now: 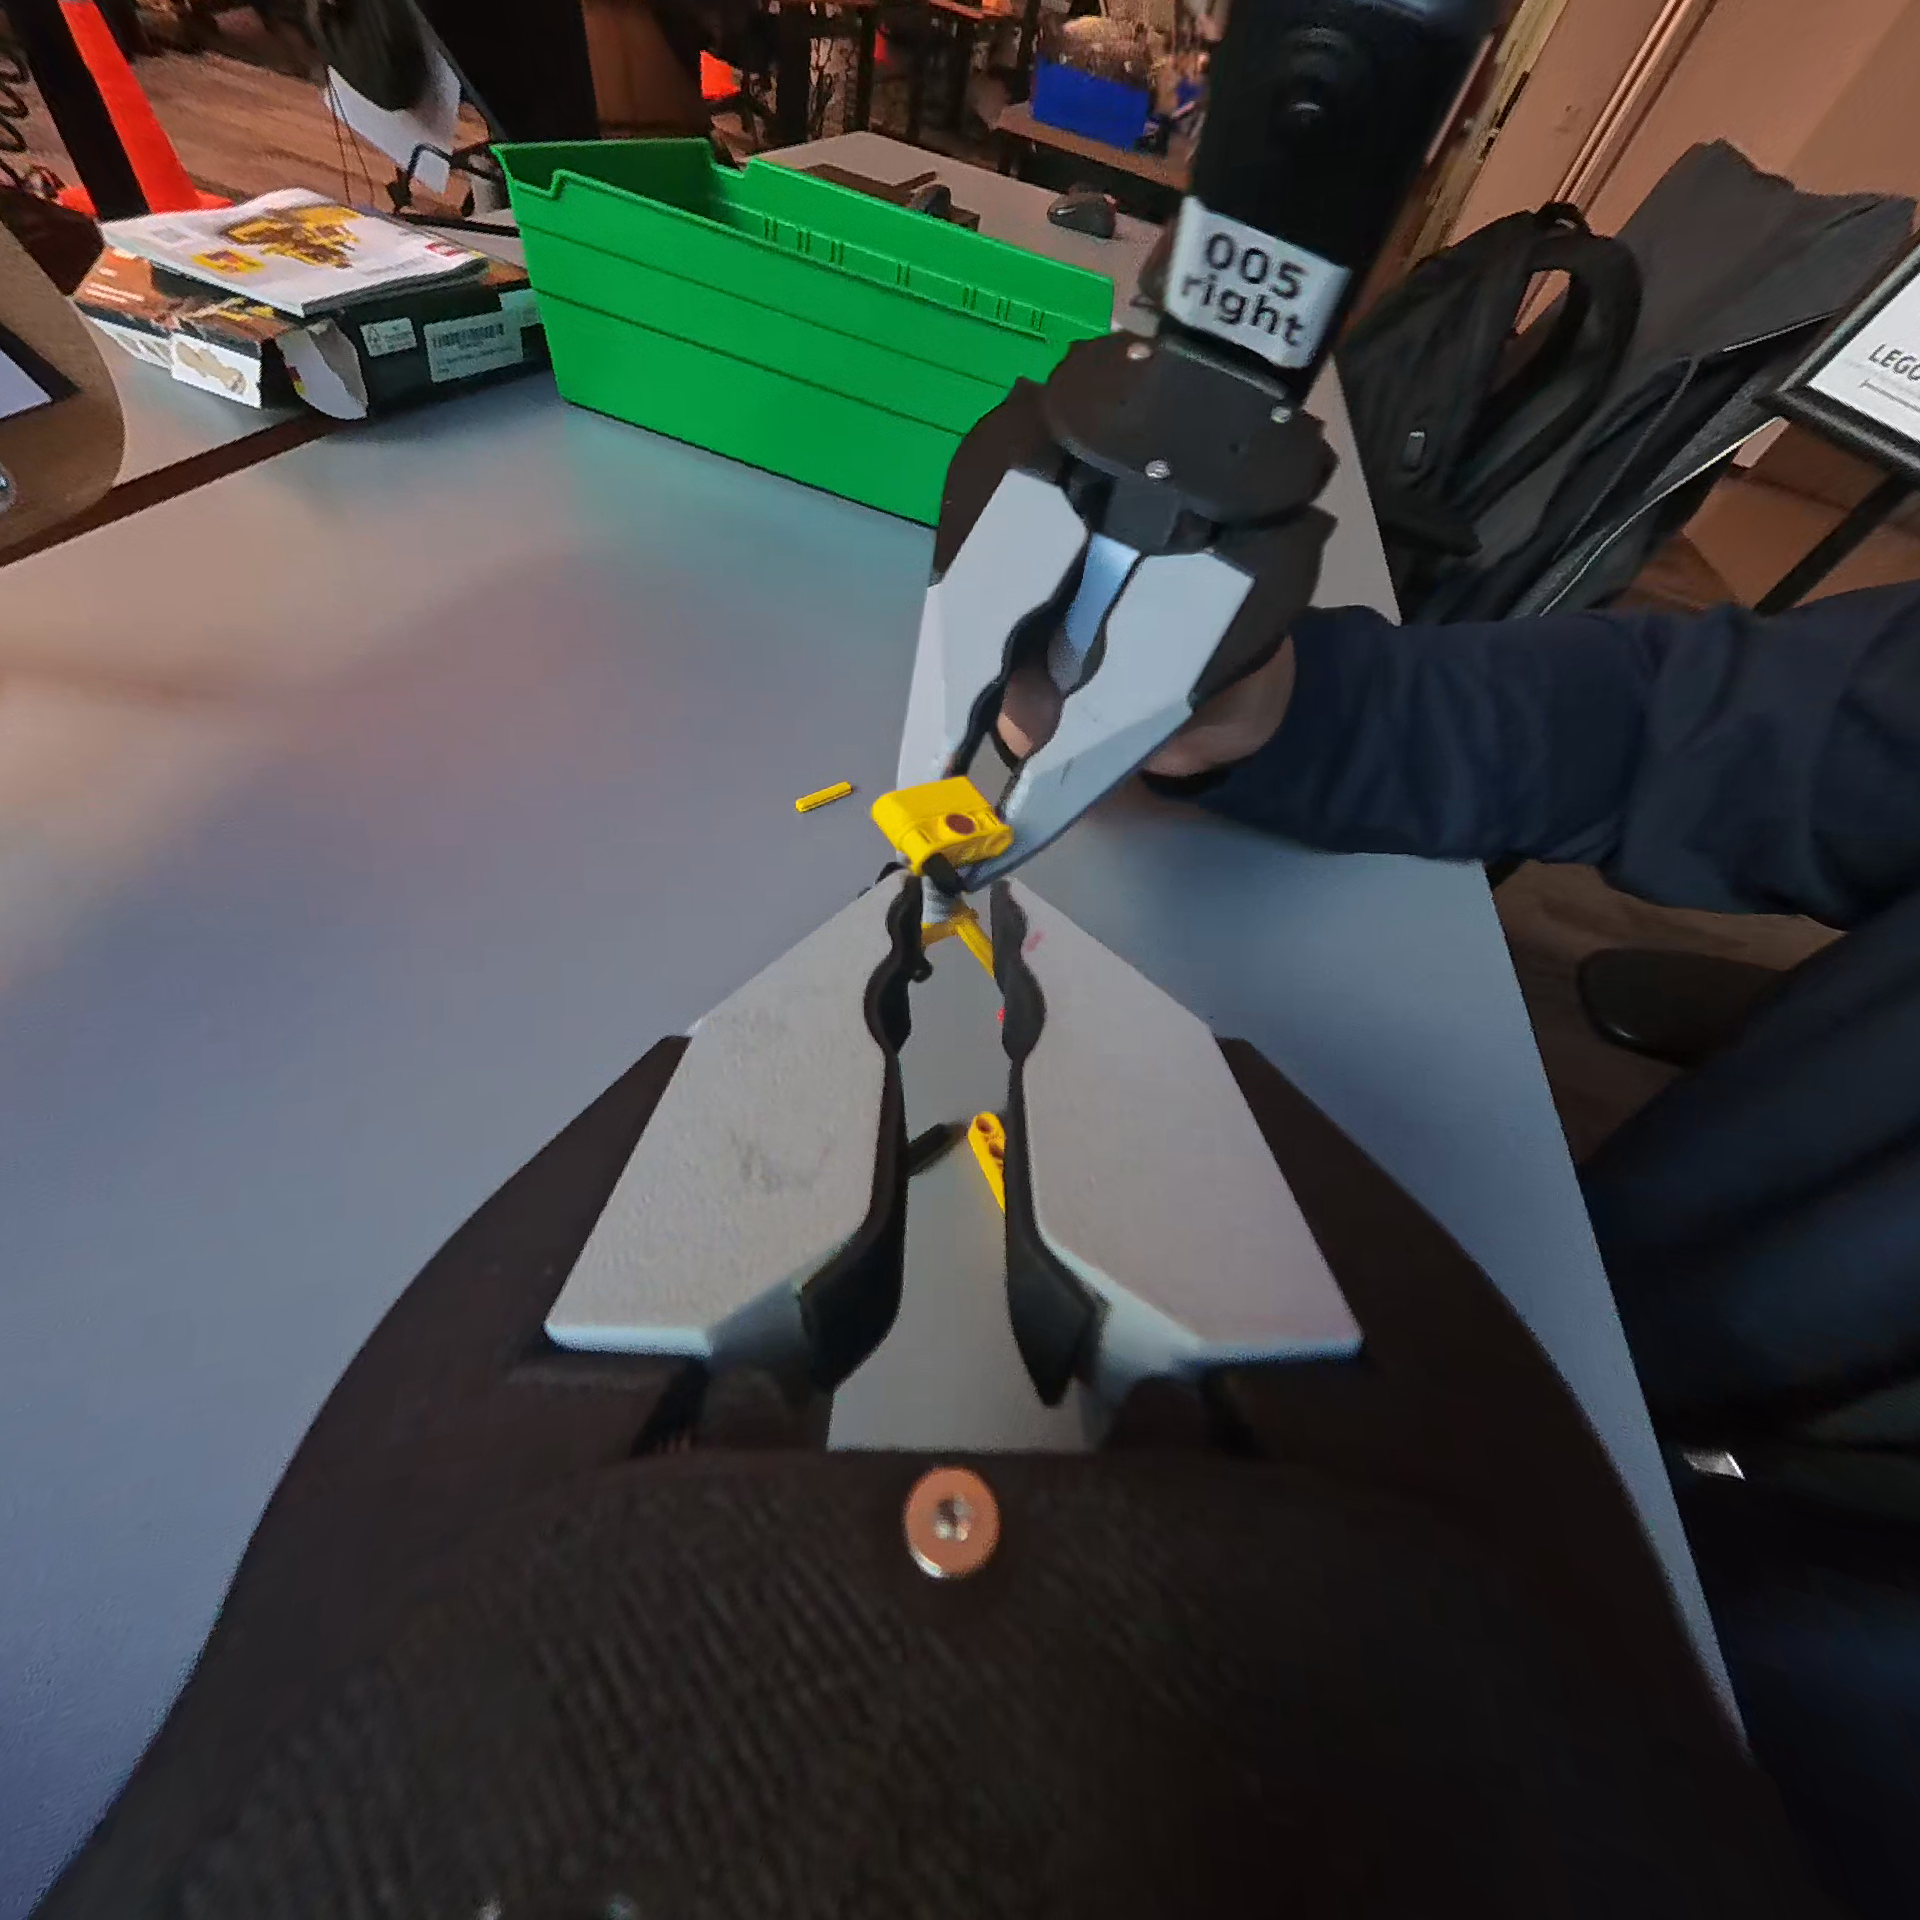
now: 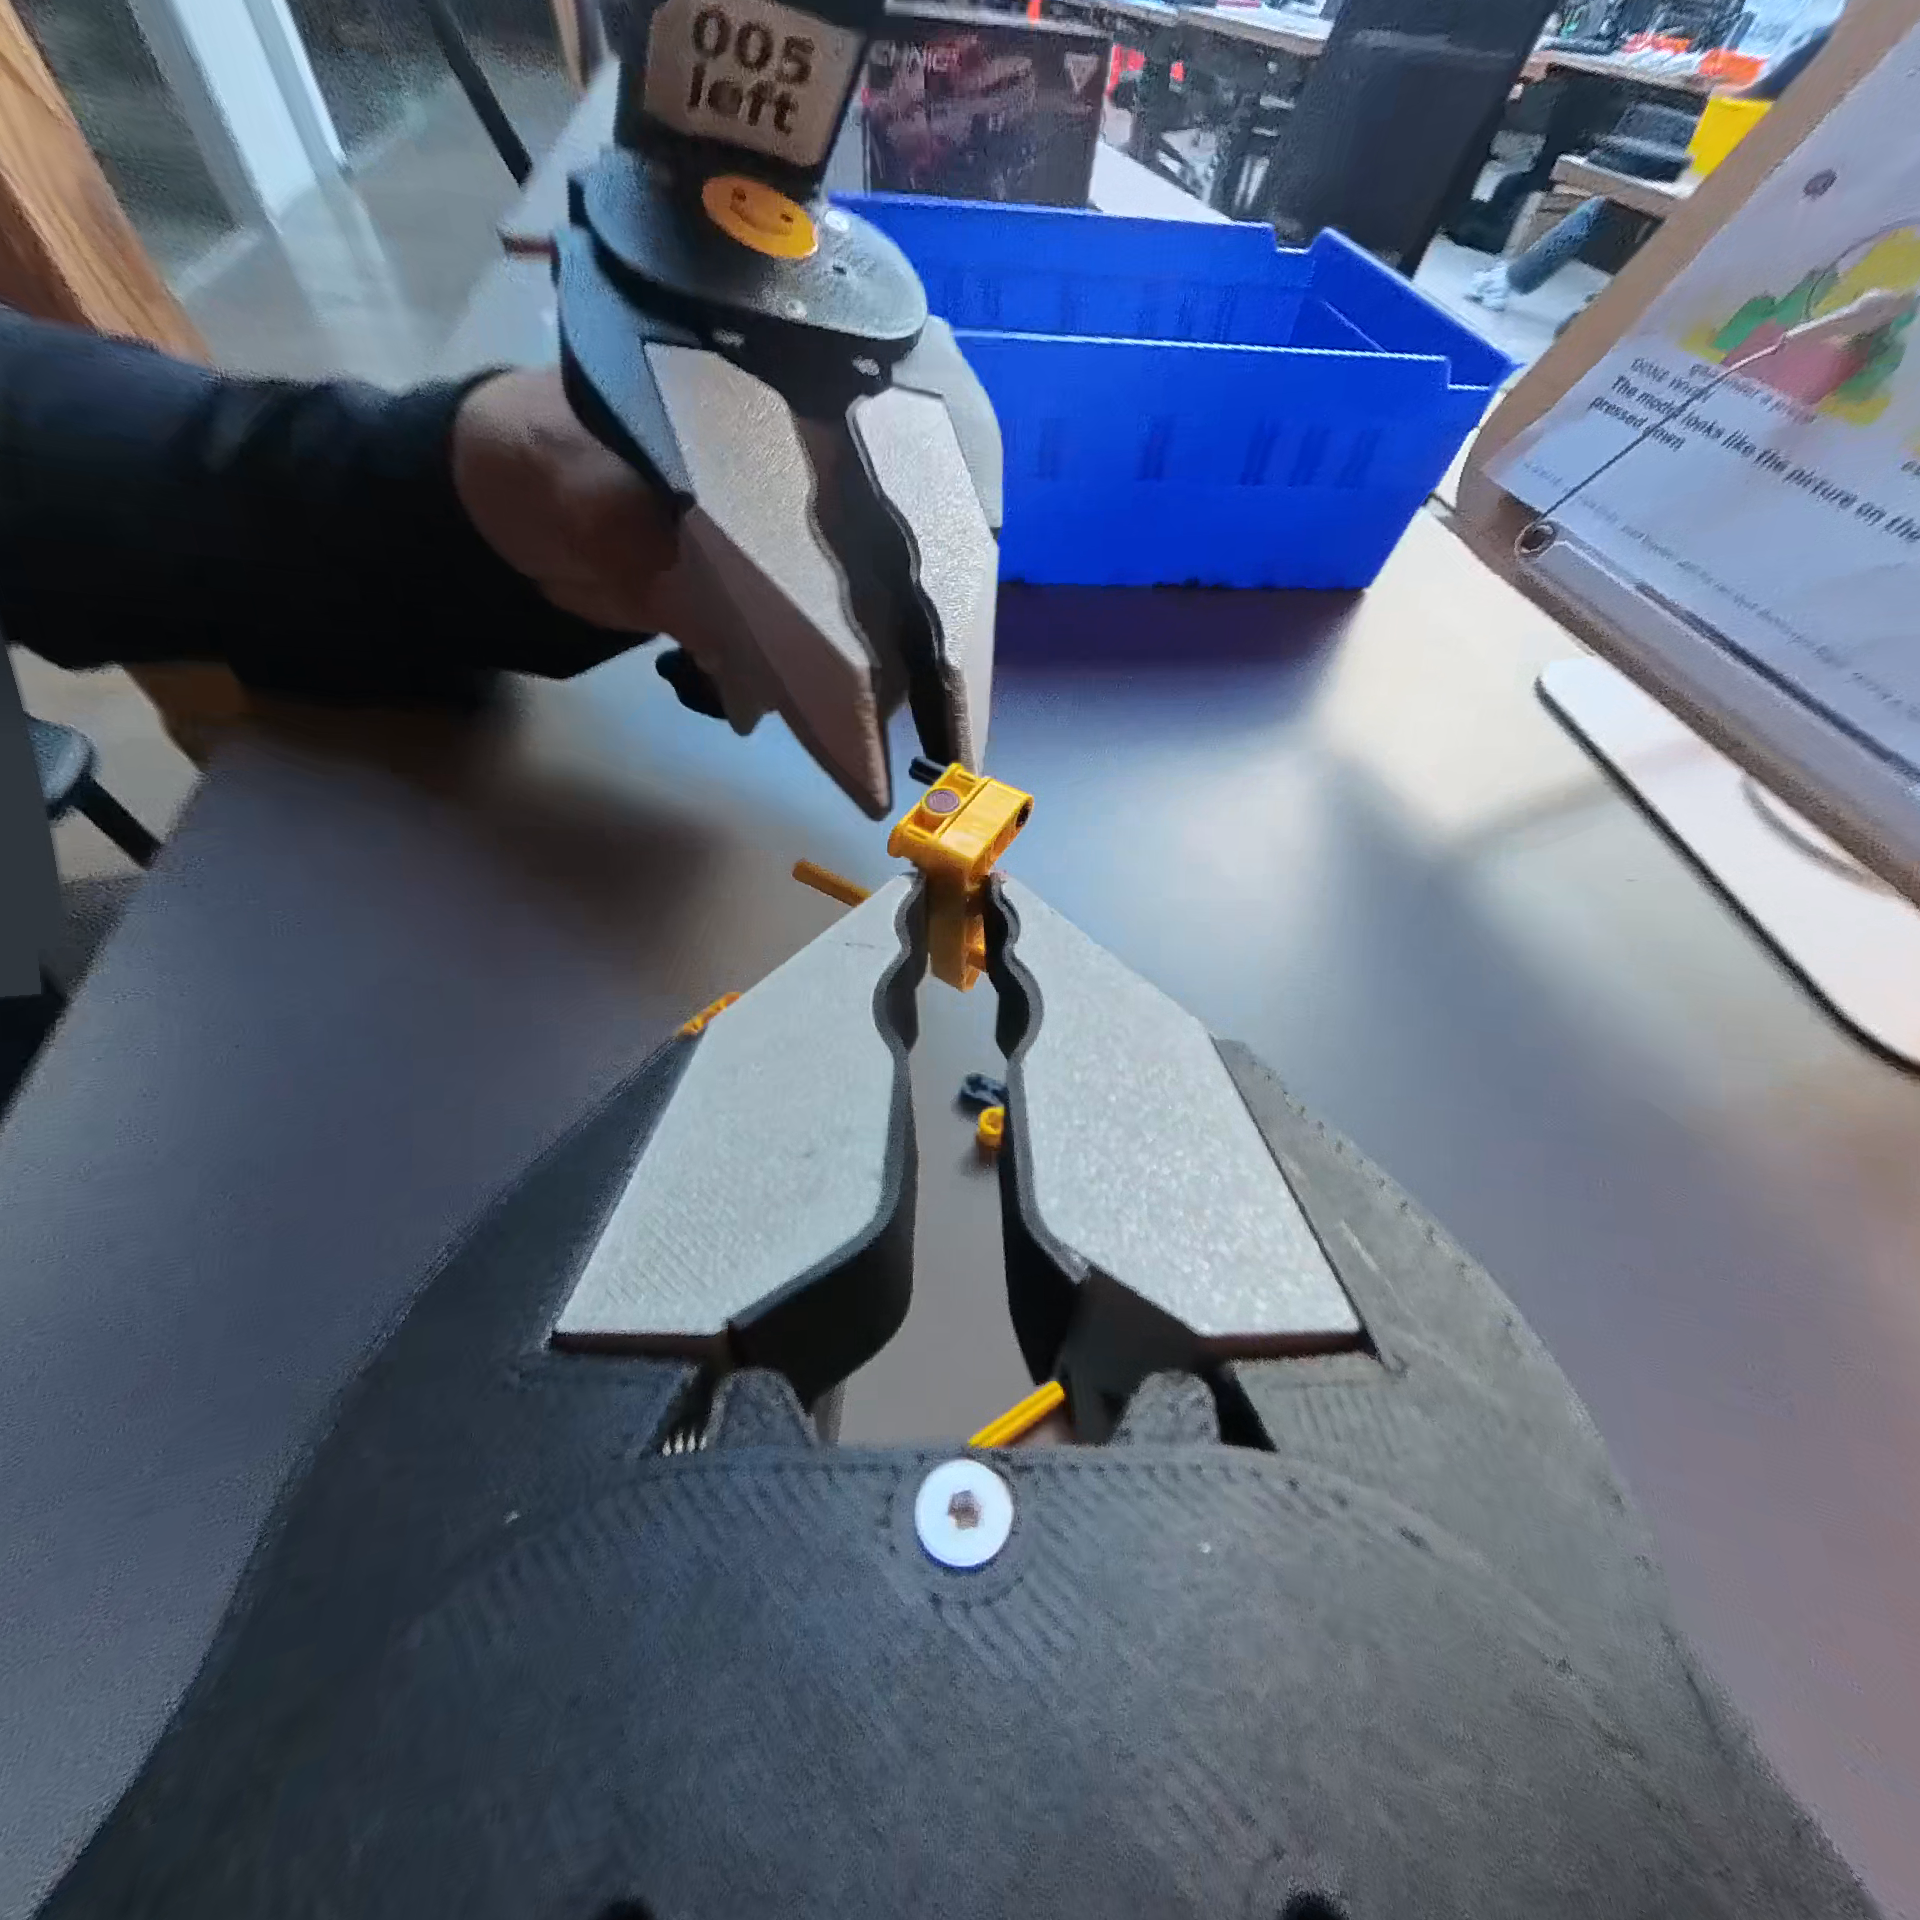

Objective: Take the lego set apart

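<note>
A small yellow lego assembly with a dark red pin in one hole is held above the grey table. My right gripper is shut on its lower yellow beam; in the left wrist view it comes down from above. My left gripper meets it tip to tip, closed on a black pin that sticks out of the assembly's top block. In the right wrist view the left gripper reaches in from the upper left.
Loose parts lie on the table: a yellow axle, a yellow connector, a black pin. A green bin stands behind, a blue bin opposite. A lego box with booklet sits far left, a propped instruction sheet beside. Left and right tips are no more than a few centimetres apart. The right tips stand about 8 cm off the yellow connector.
</note>
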The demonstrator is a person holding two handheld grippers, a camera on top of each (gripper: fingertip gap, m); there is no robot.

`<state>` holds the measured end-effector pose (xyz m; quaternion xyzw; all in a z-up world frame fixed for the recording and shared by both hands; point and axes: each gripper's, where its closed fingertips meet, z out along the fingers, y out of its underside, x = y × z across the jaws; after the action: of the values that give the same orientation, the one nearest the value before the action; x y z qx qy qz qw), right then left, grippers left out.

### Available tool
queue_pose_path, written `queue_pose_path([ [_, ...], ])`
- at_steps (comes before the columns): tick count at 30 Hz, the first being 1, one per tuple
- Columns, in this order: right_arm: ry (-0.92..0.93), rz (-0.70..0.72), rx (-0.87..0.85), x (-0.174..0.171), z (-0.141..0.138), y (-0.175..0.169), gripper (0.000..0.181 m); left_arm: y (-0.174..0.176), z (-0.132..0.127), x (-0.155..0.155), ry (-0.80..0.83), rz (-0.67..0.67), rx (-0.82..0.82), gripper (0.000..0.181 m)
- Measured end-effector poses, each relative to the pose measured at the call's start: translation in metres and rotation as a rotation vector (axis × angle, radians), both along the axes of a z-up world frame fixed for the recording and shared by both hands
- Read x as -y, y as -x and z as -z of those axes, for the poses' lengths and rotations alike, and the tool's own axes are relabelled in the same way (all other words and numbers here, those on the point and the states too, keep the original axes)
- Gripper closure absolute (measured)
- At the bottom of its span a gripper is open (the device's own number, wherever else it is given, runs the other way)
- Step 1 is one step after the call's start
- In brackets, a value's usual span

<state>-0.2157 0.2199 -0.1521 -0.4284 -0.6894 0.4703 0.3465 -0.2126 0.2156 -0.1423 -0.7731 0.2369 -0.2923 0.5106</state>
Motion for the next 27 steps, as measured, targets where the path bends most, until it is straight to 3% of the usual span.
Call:
queue_pose_path([
  [8,-0.224,0.083,-0.015,-0.002,0.005,0.004,0.172,0.005,0.006,-0.005,-0.008,-0.062,-0.008,0.18],
  [10,-0.267,0.099,-0.011,-0.002,0.008,0.007,0.163,0.007,0.005,-0.007,-0.021,-0.089,-0.016,0.18],
  [13,-0.277,0.122,-0.005,-0.003,0.012,0.009,0.168,0.009,0.004,-0.008,-0.037,-0.11,-0.018,0.18],
  [19,0.091,0.038,-0.038,-0.004,-0.005,0.005,0.175,0.011,-0.007,-0.004,-0.016,-0.056,0.078,0.18],
  [23,0.203,0.004,-0.048,-0.011,-0.009,0.0,0.175,0.013,-0.021,-0.003,-0.053,-0.041,0.173,0.181],
  [27,0.32,-0.104,-0.097,0.001,-0.022,-0.005,0.175,0.022,-0.024,-0.003,-0.03,-0.044,0.205,0.169],
])
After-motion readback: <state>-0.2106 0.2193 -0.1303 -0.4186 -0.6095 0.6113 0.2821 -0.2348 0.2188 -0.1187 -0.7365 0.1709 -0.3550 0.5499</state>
